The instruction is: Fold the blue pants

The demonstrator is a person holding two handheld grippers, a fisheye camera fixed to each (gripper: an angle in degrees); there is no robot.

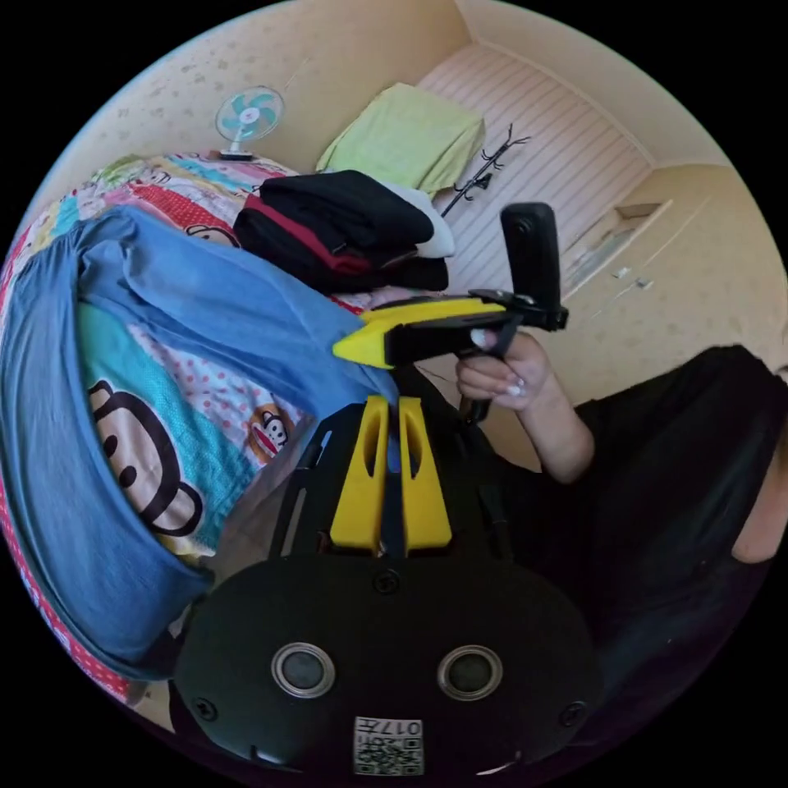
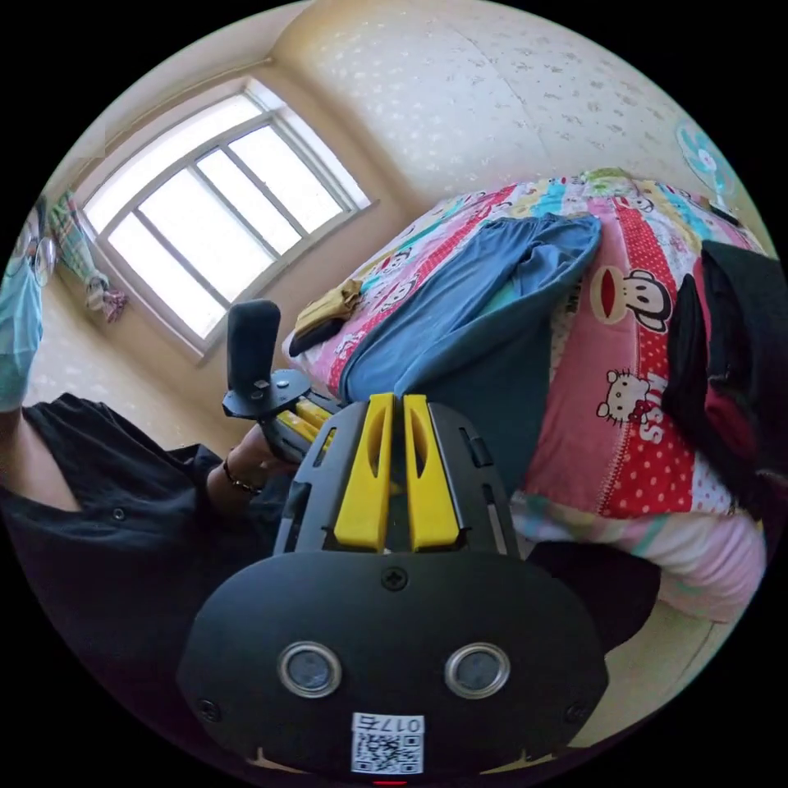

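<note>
The blue pants (image 1: 205,304) lie across a cartoon-print bedspread (image 1: 164,435), and their near edge is lifted toward me. My left gripper (image 1: 392,404) has its yellow jaws shut on that edge, with blue cloth showing between them. Just above it in the left gripper view, a hand holds the right gripper (image 1: 349,349) with its tip on the same cloth. In the right gripper view the blue pants (image 2: 460,328) run up the bed from my right gripper (image 2: 394,400), whose jaws are pressed together at the hem. The left gripper (image 2: 295,419) shows beside it, held by a hand.
A stack of folded dark clothes (image 1: 345,226) sits on the bed beyond the pants, also at the right edge of the right gripper view (image 2: 730,361). A small fan (image 1: 246,119), a green cloth (image 1: 410,135) and a coat rack (image 1: 484,172) stand behind. A person in black stands close (image 2: 98,509).
</note>
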